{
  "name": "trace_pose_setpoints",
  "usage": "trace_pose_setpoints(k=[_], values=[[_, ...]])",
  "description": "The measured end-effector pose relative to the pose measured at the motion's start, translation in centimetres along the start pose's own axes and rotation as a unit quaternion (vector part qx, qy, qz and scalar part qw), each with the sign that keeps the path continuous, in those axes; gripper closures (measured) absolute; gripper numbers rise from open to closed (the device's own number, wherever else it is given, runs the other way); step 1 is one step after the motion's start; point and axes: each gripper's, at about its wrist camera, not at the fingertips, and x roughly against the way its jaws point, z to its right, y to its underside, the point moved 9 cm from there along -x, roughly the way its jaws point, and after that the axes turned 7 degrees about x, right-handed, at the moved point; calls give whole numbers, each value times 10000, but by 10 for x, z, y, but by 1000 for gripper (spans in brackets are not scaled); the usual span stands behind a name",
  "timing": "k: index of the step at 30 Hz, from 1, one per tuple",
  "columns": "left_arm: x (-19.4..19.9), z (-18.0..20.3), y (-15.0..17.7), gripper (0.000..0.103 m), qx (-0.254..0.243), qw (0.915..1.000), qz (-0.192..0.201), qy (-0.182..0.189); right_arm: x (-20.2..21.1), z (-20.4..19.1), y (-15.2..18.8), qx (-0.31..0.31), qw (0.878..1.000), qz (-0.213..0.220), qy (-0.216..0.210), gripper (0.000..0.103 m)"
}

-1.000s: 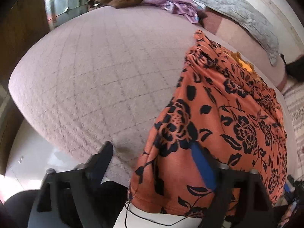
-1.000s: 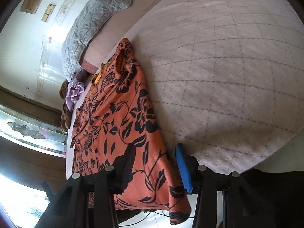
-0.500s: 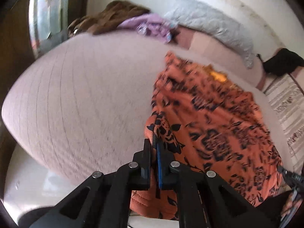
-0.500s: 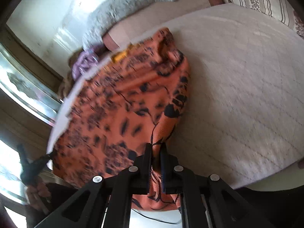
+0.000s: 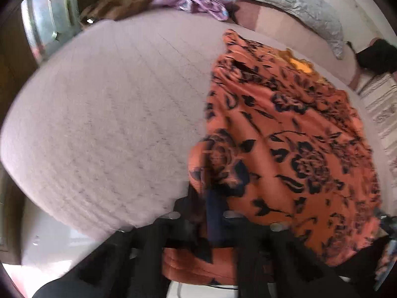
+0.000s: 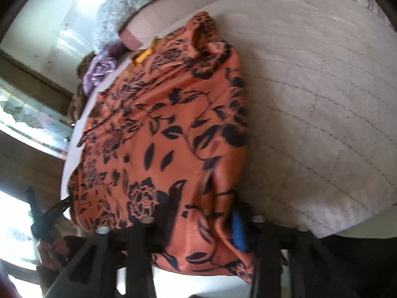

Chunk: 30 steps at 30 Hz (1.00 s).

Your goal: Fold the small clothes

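Note:
An orange garment with a black flower print (image 5: pixel 292 134) lies spread on the pale quilted bed (image 5: pixel 111 114), its near hem hanging over the bed's edge. It also shows in the right wrist view (image 6: pixel 168 134). My left gripper (image 5: pixel 206 203) is at the garment's near left corner with its jaws a little apart and cloth between them. My right gripper (image 6: pixel 201 213) is at the near right corner, jaws open wide, with the hem draped loosely between the fingers. The left gripper also shows at the far left of the right wrist view (image 6: pixel 49 213).
A grey pillow (image 5: pixel 285 2) lies at the head of the bed. Purple cloth (image 5: pixel 196 2) and brown cloth (image 5: pixel 119 2) are heaped at the far left corner. A mirrored wardrobe (image 5: pixel 47 24) stands to the left. The bed's near edge drops to a pale floor (image 5: pixel 49 236).
Both grippers were shut on the garment's near hem half a second ago. Now the right one has opened wide and the left one has parted slightly. The views shifted.

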Motion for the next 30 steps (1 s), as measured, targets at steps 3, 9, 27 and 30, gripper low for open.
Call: trace_pose_setpoints(k=[3,9,27,30], values=[[8,4,-7,98,10,9997,74,225,-5,-11,4,654,9968,-194,428,88],[52,25,-62,98,122,9937,435,1025,23,-34,-44,463,9978,169,-443,93],[-142,75,-273,76,555,9965,411,-466,-117,80,-308,-1774,9762,974,-777,81],[-118,58,-273,60,1251,9884,846,181,-107,92,-315,-2078,9632,1210,-1198,80]])
